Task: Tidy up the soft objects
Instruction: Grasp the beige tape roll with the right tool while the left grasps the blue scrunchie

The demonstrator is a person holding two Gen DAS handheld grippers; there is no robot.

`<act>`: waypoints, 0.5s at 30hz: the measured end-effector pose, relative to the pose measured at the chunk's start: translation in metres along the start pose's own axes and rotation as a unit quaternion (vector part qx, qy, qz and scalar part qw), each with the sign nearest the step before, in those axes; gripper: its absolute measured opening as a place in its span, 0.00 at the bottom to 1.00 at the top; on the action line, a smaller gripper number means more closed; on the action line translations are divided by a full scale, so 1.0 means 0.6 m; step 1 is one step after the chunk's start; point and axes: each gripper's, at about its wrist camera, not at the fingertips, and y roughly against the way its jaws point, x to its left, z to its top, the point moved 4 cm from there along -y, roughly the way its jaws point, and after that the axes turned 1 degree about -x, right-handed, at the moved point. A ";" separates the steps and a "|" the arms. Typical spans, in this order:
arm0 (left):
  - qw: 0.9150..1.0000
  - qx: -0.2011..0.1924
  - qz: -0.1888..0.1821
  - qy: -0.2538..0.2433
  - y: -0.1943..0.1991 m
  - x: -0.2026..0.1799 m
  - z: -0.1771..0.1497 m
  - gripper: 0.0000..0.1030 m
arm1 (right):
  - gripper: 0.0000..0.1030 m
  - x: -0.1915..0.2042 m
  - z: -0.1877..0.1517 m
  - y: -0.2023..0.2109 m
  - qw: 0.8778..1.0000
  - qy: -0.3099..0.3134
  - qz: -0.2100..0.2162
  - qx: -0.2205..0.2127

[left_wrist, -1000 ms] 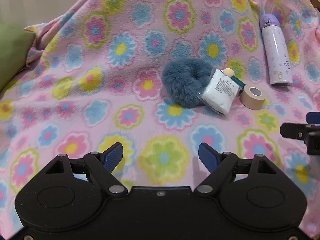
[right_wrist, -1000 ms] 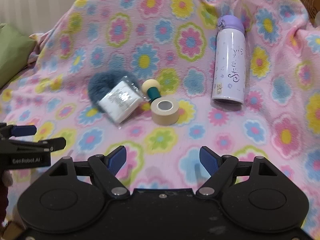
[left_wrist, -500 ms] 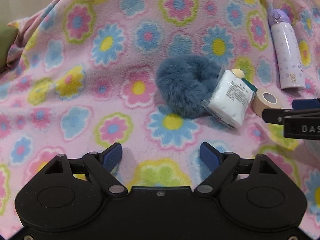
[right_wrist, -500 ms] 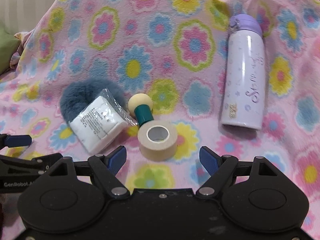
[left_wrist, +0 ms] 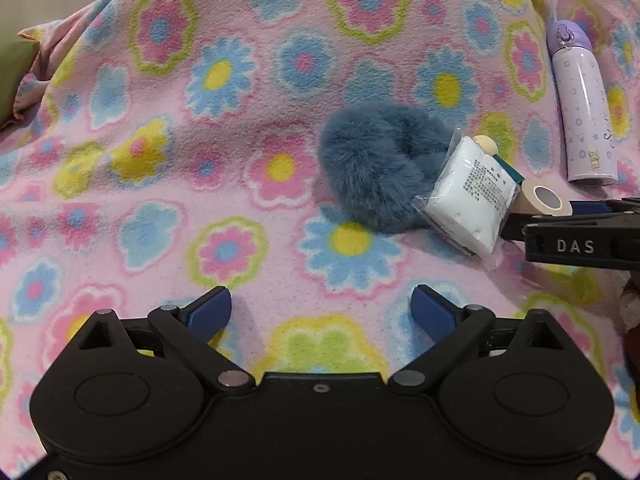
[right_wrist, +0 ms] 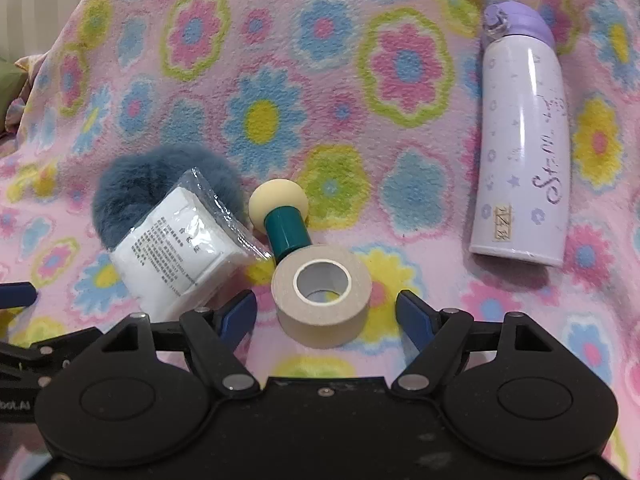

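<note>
Approach step: the left gripper (left_wrist: pixel 322 308) opens, empty, the furry scrunchie (left_wrist: pixel 376 168) at one o'clock; the right gripper (right_wrist: pixel 326 314) closes around the tape roll (right_wrist: pixel 322 294), pads seemingly not touching.

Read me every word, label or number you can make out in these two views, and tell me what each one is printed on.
"DAS": white letters on the black right gripper arm, seen from the left wrist view.
Cursive script beginning "St": on the lilac metal bottle; the rest is unclear.
Small yellow sticker near the bottle's base: too blurred to read.
Printed block on the white packet in clear plastic: too small to read.
Partial white letters on the black left gripper body: cut off.
</note>
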 end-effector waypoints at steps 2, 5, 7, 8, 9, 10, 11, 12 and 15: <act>1.000 0.000 0.000 0.002 0.000 0.001 0.000 0.92 | 0.69 0.000 -0.001 0.000 1.000 -0.001 -0.003 -0.003; 1.000 0.000 0.001 0.003 0.000 0.002 0.001 0.92 | 0.58 -0.005 -0.002 0.001 1.000 -0.009 -0.006 -0.009; 1.000 0.000 0.000 0.004 0.003 0.003 0.000 0.92 | 0.54 -0.009 -0.002 0.002 1.000 -0.016 -0.001 -0.013; 1.000 -0.001 -0.001 0.006 0.005 0.004 0.001 0.92 | 0.52 -0.010 -0.002 0.003 1.000 -0.016 0.001 -0.013; 1.000 -0.002 0.000 0.009 0.006 0.005 0.001 0.92 | 0.51 -0.009 -0.002 0.003 1.000 -0.015 0.001 -0.014; 1.000 -0.005 0.001 0.013 0.009 0.007 0.003 0.92 | 0.50 -0.010 -0.003 0.004 1.000 -0.015 0.002 -0.015; 1.000 -0.009 0.001 0.017 0.012 0.009 0.006 0.92 | 0.50 -0.010 -0.002 0.004 1.000 -0.016 0.002 -0.015; 1.000 -0.015 0.001 0.022 0.014 0.011 0.010 0.92 | 0.50 -0.011 -0.002 0.004 1.000 -0.018 0.004 -0.015; 0.999 -0.034 0.005 0.035 0.021 0.014 0.034 0.92 | 0.50 -0.013 -0.005 0.007 1.000 -0.021 0.005 -0.016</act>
